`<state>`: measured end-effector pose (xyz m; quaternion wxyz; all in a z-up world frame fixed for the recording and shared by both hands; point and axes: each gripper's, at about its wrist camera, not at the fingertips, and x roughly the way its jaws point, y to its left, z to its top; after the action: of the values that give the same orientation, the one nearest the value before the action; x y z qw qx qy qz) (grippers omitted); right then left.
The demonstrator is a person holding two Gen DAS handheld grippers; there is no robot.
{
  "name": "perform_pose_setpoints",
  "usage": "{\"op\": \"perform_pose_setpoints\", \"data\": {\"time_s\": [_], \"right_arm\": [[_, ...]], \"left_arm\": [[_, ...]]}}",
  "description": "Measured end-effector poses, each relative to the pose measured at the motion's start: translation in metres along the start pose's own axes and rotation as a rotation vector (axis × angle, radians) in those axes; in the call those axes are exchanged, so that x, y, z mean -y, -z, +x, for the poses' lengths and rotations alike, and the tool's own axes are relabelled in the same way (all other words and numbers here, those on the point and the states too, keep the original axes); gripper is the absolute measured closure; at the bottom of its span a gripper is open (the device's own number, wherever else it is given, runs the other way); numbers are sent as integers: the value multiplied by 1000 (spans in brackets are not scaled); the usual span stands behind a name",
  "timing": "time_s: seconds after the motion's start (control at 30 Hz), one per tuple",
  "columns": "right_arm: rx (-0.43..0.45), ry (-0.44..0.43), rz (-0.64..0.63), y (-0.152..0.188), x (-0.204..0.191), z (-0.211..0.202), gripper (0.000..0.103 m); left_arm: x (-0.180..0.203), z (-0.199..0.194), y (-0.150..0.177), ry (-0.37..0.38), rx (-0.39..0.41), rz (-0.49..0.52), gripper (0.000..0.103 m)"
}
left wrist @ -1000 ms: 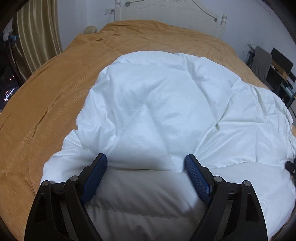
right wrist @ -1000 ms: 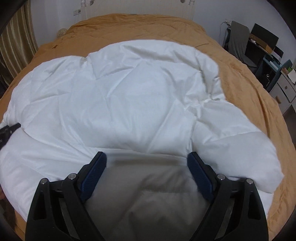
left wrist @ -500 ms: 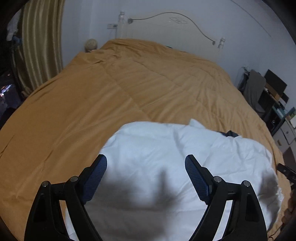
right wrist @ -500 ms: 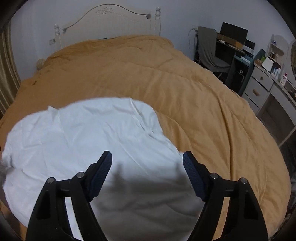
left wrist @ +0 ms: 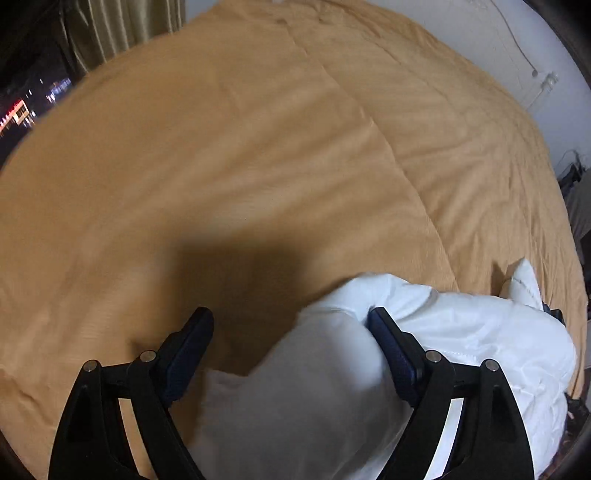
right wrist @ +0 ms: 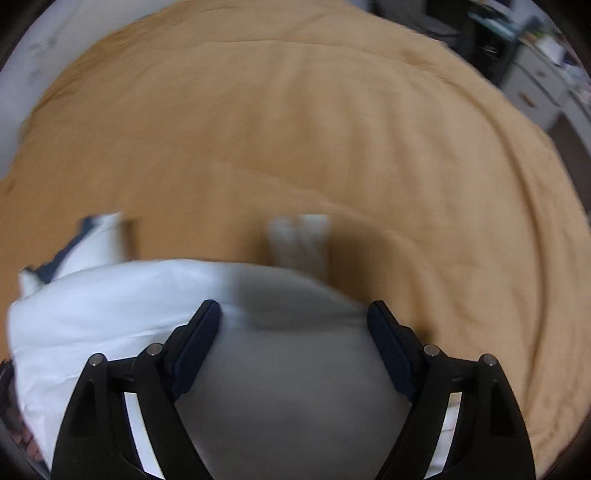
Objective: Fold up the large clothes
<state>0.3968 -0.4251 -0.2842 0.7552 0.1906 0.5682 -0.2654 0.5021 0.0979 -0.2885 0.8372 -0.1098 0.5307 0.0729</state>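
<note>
Orange-brown bedspread [left wrist: 258, 155] covers the bed. Curtain [left wrist: 122, 26] hangs at upper left; drawers [right wrist: 532, 88] stand beside it.

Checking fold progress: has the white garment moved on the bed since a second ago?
Yes. The white garment has gathered toward the bed's near edge, baring much more orange bedspread toward the headboard.

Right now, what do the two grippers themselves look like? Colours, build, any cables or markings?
Both look identical. The left gripper and right gripper each have two fingers faced with dark blue textured pads, mounted on black angular linkage arms with triangular cutouts and round silver pivot pins. No cables, labels or markings show, and no sleeve or hand is in view.
</note>
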Motion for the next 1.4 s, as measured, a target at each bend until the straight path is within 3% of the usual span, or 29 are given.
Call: {"op": "perform_pose_setpoints", "data": {"time_s": [0.03, 0.13, 0.23, 0.37, 0.43, 0.53, 0.63, 0.73, 0.83, 0.9, 1.0, 1.1, 1.17, 1.2, 1.23, 1.3, 1.4], "right_arm": [[28, -19, 8, 1, 10, -10, 29], [202, -100, -28, 24, 27, -70, 32], [405, -111, -159, 83, 12, -134, 31], [575, -160, -314, 179, -25, -164, 28], [646, -143, -389, 225, -48, -156, 28], [603, -131, -488, 255, -74, -121, 28], [556, -80, -565, 261, -88, -88, 26], [479, -124, -434, 237, -55, -86, 22], [479, -37, -338, 221, -11, -81, 22], [456, -38, -268, 216, 18, -77, 22], [413, -45, -182, 212, 49, -62, 21], [354, -69, -96, 215, 61, -52, 2], [317, -135, -49, 211, 71, -46, 2], [327, -130, -57, 211, 68, -48, 3], [360, -111, -80, 214, 64, -58, 15], [444, -42, -150, 221, 47, -91, 33], [599, -7, -211, 236, 24, -141, 34]], "left_arm": [[-2, -22, 1, 21, 65, 13, 18], [-2, -95, 26, 103, 261, 48, 16], [21, -144, 78, 156, 391, 150, 16], [49, -157, 168, 214, 538, 208, 16], [62, -140, 197, 220, 506, 237, 16], [83, -102, 221, 191, 397, 318, 15], [89, -90, 237, 126, 464, 405, 15], [69, -87, 230, 92, 443, 371, 15], [44, -75, 216, -21, 458, 325, 15], [22, -69, 204, -46, 423, 277, 15], [3, -59, 193, -62, 389, 214, 6], [-1, -55, 192, -54, 364, 188, 6], [1, -66, 198, -79, 383, 200, 7], [5, -74, 197, -95, 402, 210, 8], [7, -87, 195, -107, 427, 213, 8], [10, -116, 198, -56, 479, 204, 8], [28, -148, 207, 2, 523, 206, 7]]}}
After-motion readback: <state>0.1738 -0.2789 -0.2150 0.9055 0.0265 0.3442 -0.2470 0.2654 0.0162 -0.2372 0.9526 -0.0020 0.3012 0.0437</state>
